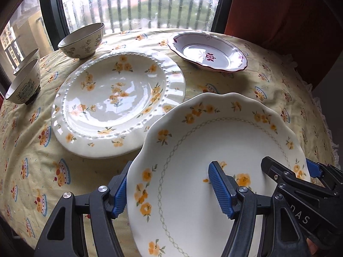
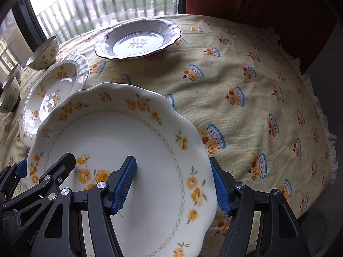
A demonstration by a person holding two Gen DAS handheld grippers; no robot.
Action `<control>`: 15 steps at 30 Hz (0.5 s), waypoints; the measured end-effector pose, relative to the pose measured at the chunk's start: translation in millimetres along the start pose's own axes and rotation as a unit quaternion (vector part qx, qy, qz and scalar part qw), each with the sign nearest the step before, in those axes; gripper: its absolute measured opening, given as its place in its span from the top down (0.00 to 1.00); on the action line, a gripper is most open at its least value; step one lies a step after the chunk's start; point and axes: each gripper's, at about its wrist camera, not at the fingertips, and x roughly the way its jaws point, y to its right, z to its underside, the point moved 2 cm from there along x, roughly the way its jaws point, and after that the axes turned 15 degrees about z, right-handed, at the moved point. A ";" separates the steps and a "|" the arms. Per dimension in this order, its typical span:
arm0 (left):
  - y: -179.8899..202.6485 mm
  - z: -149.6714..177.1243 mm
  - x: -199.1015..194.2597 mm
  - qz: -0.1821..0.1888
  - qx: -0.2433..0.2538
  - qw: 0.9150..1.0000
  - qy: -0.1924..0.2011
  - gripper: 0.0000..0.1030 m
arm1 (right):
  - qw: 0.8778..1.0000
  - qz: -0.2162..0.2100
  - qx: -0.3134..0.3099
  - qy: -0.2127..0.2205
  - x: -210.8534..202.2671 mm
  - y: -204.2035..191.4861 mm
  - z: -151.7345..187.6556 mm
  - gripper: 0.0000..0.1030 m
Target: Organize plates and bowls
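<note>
A white scalloped plate [image 1: 203,141] with yellow flowers hangs tilted over the tablecloth, held at opposite rims by both grippers. My left gripper [image 1: 169,192] is shut on its left rim, one blue pad [image 1: 220,190] on the plate's face and the other outside the edge. My right gripper [image 2: 172,187] is shut on the right rim of the same plate [image 2: 120,135]. Each gripper shows in the other's view: the right gripper [image 1: 289,167] and the left gripper [image 2: 45,163]. The held plate's far edge overlaps a beaded flower plate [image 1: 118,105] lying on the table.
A purple-rimmed plate [image 1: 206,52] lies at the back right. One flowered bowl [image 1: 82,41] stands at the back left, and two stacked bowls [image 1: 24,85] sit at the left edge. The yellow patterned tablecloth [image 2: 246,81] stretches bare to the right. A window and a red curtain stand behind.
</note>
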 end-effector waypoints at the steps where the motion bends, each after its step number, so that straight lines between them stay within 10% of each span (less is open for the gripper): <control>1: 1.8 0.4 4.1 0.000 -0.001 1.000 -0.006 0.33 | 1.000 0.001 0.001 -0.004 3.1 2.9 0.9 0.30; 15: -0.3 -0.4 24.1 -0.021 -0.026 0.999 -0.027 0.33 | 0.999 -0.011 0.002 -0.031 28.0 7.4 3.0 0.31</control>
